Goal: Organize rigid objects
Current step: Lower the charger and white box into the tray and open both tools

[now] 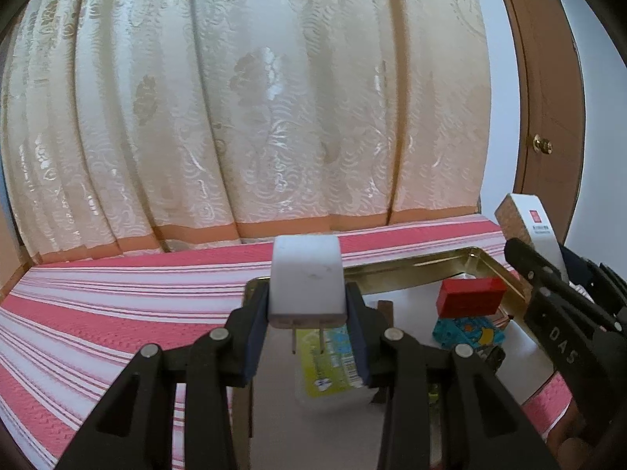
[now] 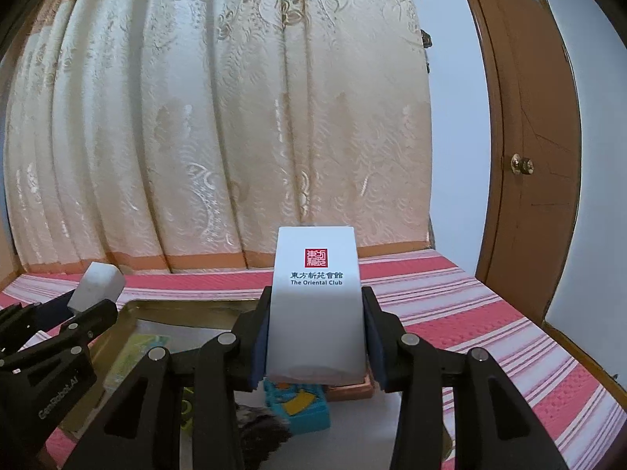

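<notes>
While both hands hovered over the gold tin (image 1: pixel 411 264) on the striped cloth (image 1: pixel 117 313), we had the left gripper (image 1: pixel 307 337) clamped on the white charger (image 1: pixel 306 278), prongs pointing back at the camera and long axis running forward along the fingers. Our right gripper (image 2: pixel 315 337) pinched the white box (image 2: pixel 315 293) by its sides, standing upright with the print facing us, seemingly so each could drop straight in beside the red block (image 1: pixel 470 297).
</notes>
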`<action>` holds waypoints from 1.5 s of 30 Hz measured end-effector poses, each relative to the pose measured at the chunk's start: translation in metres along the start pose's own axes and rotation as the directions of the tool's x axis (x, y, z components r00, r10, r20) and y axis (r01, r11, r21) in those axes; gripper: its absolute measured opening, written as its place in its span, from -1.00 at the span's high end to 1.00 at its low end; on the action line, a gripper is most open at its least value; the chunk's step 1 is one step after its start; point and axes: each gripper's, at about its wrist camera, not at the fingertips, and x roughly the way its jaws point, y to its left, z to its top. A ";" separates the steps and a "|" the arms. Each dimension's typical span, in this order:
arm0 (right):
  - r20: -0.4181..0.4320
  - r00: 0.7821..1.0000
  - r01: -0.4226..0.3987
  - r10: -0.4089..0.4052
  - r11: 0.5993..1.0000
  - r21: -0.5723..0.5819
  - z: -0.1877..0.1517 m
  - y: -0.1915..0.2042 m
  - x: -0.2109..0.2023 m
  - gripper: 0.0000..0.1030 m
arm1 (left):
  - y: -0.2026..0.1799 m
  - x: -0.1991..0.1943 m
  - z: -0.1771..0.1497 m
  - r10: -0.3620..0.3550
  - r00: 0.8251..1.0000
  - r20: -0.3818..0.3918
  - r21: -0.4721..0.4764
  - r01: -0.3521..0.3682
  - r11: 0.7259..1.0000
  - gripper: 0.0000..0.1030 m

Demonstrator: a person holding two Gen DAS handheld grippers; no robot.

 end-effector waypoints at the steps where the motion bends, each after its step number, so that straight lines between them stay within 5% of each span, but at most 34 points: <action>1: -0.009 1.000 0.001 -0.001 1.000 -0.003 -0.001 -0.001 0.003 0.14 | -0.002 0.002 0.000 -0.002 1.000 -0.003 0.000 0.002 1.000 0.29; 24: -0.169 0.985 -0.042 0.035 0.998 -0.042 -0.012 0.006 0.044 0.13 | -0.024 0.036 -0.005 -0.015 0.994 -0.106 -0.007 0.015 1.000 0.29; 45: -0.197 0.974 -0.113 0.111 0.994 0.001 -0.014 0.012 0.051 0.08 | -0.024 0.054 -0.007 0.002 0.977 -0.215 -0.022 -0.007 1.000 0.28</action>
